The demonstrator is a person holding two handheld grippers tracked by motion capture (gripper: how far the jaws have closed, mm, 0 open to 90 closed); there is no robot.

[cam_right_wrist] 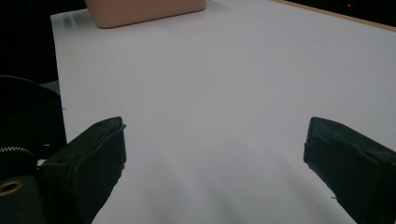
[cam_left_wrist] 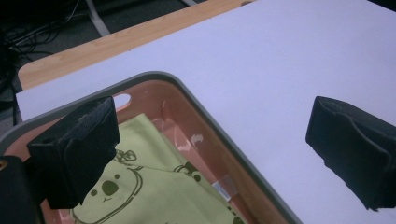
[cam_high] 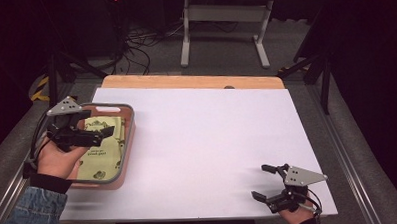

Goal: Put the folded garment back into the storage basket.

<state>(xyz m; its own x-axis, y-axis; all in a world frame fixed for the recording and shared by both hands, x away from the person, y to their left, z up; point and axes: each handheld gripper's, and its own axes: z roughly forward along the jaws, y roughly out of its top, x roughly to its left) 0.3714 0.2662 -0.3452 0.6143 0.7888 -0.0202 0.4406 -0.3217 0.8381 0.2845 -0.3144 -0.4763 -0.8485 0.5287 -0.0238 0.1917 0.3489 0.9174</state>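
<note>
Left gripper [cam_high: 99, 124] hovered over the pink tray [cam_high: 129, 139] at the table's left edge, jaws spread wide, nothing between them. Green cloth [cam_high: 105, 150] with a bear print lay flat inside the tray, below the jaws and not touched; in the left gripper view it sat against the tray's inner wall. Right gripper [cam_high: 263, 182] rested low at the near right corner of the white table sheet [cam_high: 207, 136], jaws wide apart and empty, well apart from the tray.

In the high view the left gripper [cam_high: 94, 123] hides part of the green cloth [cam_high: 104, 158] lying in the tray [cam_high: 128, 125]. The print on the cloth is too small to read. The right gripper view cuts off the tray's far part.
</note>
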